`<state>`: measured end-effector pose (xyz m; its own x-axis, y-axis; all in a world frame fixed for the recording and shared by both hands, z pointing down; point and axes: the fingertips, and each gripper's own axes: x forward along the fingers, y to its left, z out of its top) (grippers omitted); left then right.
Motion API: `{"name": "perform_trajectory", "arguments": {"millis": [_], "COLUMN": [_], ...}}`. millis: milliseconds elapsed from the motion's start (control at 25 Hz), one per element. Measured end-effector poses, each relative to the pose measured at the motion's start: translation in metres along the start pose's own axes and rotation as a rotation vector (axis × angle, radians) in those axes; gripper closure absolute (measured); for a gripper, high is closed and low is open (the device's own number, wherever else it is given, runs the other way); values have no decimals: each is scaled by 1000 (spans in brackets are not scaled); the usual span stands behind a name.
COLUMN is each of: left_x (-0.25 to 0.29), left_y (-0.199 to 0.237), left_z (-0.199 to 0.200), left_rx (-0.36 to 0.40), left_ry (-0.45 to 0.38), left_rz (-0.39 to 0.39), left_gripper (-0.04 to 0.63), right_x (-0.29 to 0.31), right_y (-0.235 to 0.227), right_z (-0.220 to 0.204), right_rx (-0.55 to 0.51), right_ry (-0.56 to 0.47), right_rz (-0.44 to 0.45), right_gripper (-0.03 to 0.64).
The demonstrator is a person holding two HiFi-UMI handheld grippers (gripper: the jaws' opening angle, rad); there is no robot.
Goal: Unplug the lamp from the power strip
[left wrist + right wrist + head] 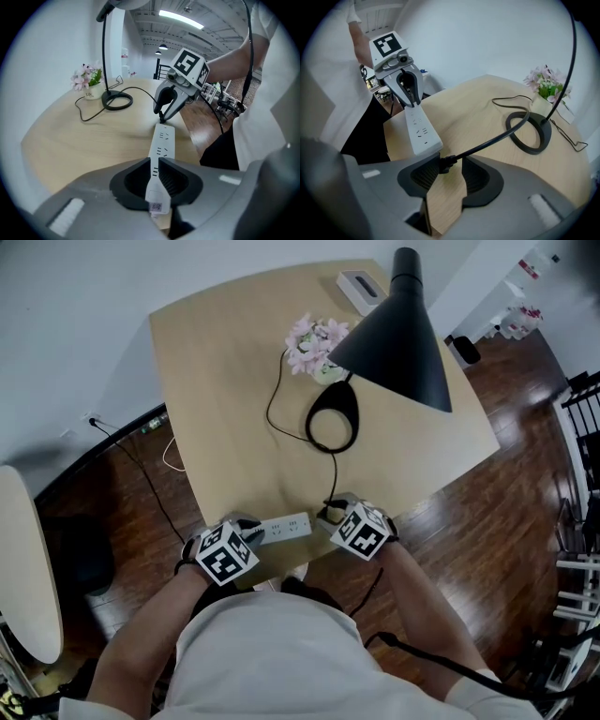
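The white power strip [281, 527] lies along the near edge of the wooden table [225, 381]. My left gripper [155, 176] is shut on the strip [161, 150] at one end. At the other end, my right gripper [451, 171] stands open. The lamp's black plug [443, 163] lies between its jaws against the left pad, just past the strip's end [419, 131] and in no socket that I can see. The black cord [497, 138] runs from the plug to the lamp's ring base [333, 416]. The black shade [398, 334] hangs above the table.
A small pot of pink flowers [314, 343] stands beside the lamp base, and a white box [361, 287] sits at the far edge. A thin black cable [277, 395] loops on the tabletop. Another pale round table [23, 568] is at the left.
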<state>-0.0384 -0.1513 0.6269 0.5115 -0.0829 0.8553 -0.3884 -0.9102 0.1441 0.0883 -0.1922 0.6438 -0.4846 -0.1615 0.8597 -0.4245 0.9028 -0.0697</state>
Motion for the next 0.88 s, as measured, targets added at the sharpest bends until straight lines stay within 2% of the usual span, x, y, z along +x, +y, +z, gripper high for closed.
{"name": "perform_trajectory", "arguments": {"millis": [200, 520, 680, 880], "left_x": [-25, -73, -85, -102], "left_y": [5, -17, -30, -38], "left_z": [11, 13, 7, 7], "left_rx": [-90, -267, -286, -248], "left_ry": [-83, -200, -208, -240], "left_rz": [60, 151, 171, 186], "left_gripper": [532, 538, 538, 538], "right_x": [-6, -15, -27, -56], "right_y": [-8, -17, -22, -10], "right_z": [-12, -34, -36, -31], "right_rx": [44, 216, 263, 313], "right_ry": [-30, -125, -200, -298], "right_rz": [-42, -70, -122, -198], "right_gripper": [440, 401, 383, 382]}}
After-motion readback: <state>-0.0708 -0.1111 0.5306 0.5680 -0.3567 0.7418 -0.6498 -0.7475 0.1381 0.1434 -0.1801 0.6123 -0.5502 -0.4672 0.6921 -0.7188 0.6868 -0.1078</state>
